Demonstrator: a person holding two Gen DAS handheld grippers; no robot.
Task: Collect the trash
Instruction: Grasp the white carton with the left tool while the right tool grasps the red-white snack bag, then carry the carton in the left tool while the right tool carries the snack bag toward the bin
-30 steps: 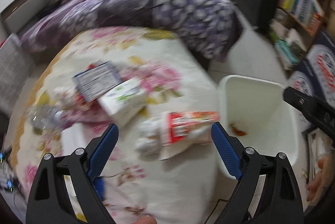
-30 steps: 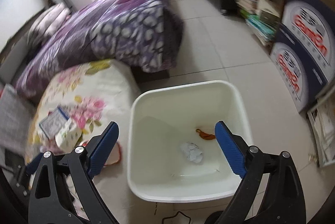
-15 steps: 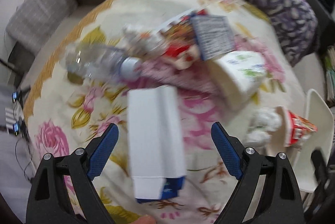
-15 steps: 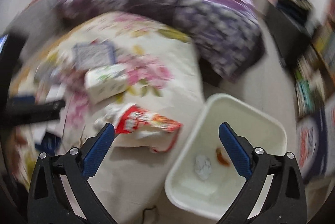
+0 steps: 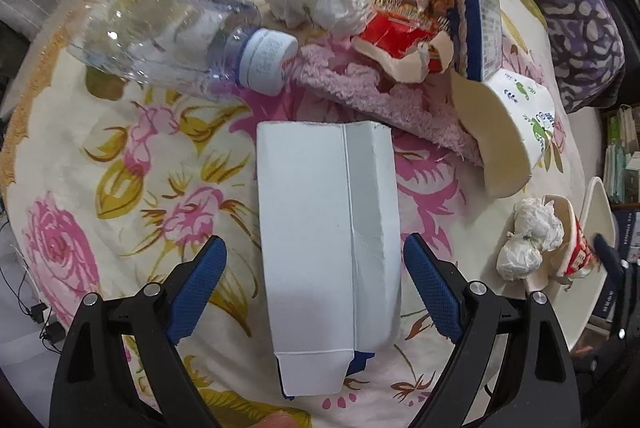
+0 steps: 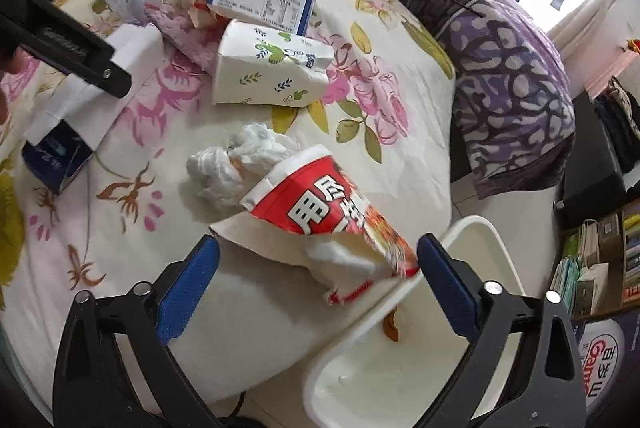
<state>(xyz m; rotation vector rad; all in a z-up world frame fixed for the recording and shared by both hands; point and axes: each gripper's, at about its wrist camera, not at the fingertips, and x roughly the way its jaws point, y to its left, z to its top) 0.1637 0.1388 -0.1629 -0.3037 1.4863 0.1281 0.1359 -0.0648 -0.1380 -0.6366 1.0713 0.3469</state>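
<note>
The left hand-held gripper (image 5: 314, 270) is wide open over the flat white carton (image 5: 328, 248) on the bed (image 5: 120, 156), one finger on each side, not touching. The right hand-held gripper (image 6: 318, 274) is closing around the torn red cup (image 6: 324, 212), which hangs over the white bin (image 6: 472, 228). I think this is the grabbing step. Next, each must squeeze and drop its trash in.

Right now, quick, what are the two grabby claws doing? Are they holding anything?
Left gripper: open, holding nothing, astride the white carton.
Right gripper: open, jaws closing, the red noodle cup between them, not gripped yet.
</note>
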